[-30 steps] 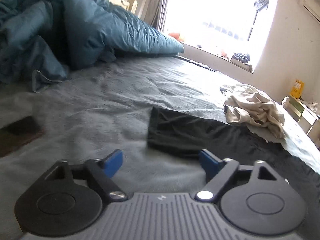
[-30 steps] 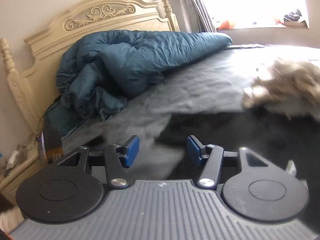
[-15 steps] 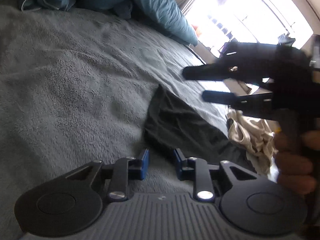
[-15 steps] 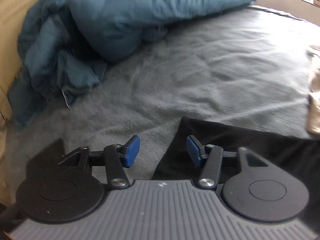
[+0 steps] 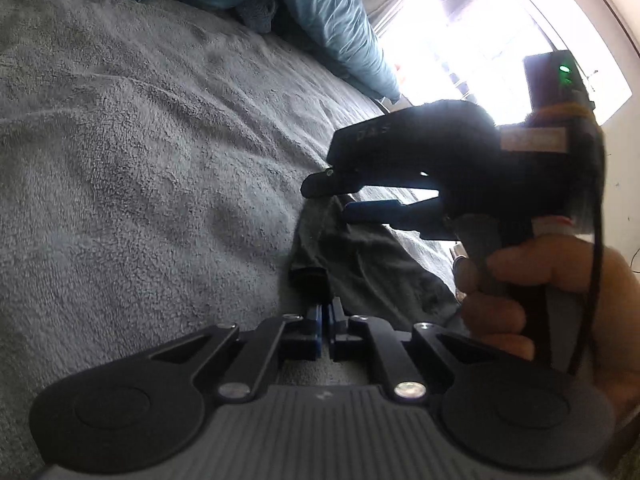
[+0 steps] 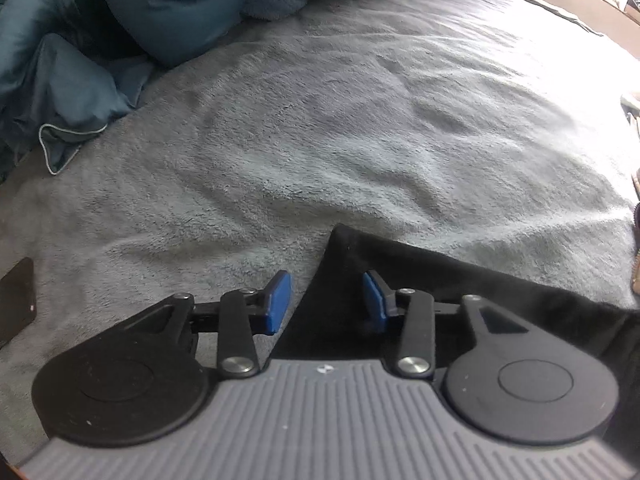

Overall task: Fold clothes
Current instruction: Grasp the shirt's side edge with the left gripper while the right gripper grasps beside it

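A black garment (image 6: 460,280) lies flat on the grey fleece bed cover (image 6: 320,128). In the left wrist view my left gripper (image 5: 325,322) is shut on the near corner of the black garment (image 5: 360,264). My right gripper (image 6: 326,300) is open, its blue pads (image 6: 276,300) on either side of the garment's corner edge, just above it. In the left wrist view the right gripper (image 5: 332,196) hovers beyond my left one, over the garment, held by a hand (image 5: 540,280).
A teal duvet (image 6: 120,20) is heaped at the head of the bed. A dark flat object (image 6: 16,300) lies on the cover at the left. A bright window (image 5: 480,40) is beyond the bed. A pale garment's edge (image 6: 636,184) shows at far right.
My left gripper has closed from open onto the garment's corner. My right gripper has dropped closer to the garment's corner edge and stays open.
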A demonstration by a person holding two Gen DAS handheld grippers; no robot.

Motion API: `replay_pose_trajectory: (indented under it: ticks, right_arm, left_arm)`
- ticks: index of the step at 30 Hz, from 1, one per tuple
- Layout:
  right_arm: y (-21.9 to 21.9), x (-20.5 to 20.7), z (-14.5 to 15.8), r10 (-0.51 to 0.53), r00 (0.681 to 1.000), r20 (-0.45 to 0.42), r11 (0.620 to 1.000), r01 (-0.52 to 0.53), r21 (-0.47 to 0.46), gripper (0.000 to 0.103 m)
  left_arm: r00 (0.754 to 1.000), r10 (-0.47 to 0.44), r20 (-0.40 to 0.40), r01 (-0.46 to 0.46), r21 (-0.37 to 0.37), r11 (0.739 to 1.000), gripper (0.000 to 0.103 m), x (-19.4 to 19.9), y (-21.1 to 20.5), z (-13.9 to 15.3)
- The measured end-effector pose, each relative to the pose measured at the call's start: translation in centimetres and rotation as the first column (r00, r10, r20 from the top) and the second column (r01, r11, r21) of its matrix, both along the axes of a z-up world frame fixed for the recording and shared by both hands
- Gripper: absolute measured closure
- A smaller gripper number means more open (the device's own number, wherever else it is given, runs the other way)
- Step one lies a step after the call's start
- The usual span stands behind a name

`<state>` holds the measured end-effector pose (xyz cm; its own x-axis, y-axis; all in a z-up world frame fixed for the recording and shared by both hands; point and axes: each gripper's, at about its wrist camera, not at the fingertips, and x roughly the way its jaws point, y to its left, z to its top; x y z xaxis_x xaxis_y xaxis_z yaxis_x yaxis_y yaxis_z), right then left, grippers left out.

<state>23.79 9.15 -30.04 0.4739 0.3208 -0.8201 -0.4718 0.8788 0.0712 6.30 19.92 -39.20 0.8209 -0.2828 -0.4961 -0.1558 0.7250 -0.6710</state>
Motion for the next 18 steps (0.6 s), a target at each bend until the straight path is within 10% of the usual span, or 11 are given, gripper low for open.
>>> replay_pose_trajectory:
  ticks: [7,18]
  right_arm:
    - [0.7,0.7,-0.5,-0.009,1.0,-0.008,1.0,0.009,-0.006,0.064]
    - [0.7,2.3,-0.6,-0.021,0.999,-0.049,1.0,0.021,0.003,0.066]
  left_arm:
    - [1.0,-0.016,0.024,0.016,-0.021,1.0,0.078,-0.6,-0.2,0.1]
    - [0.999,0.032,0.011,-0.031,-0.088,0.996,0.099,-1.0,0.6,-1.5]
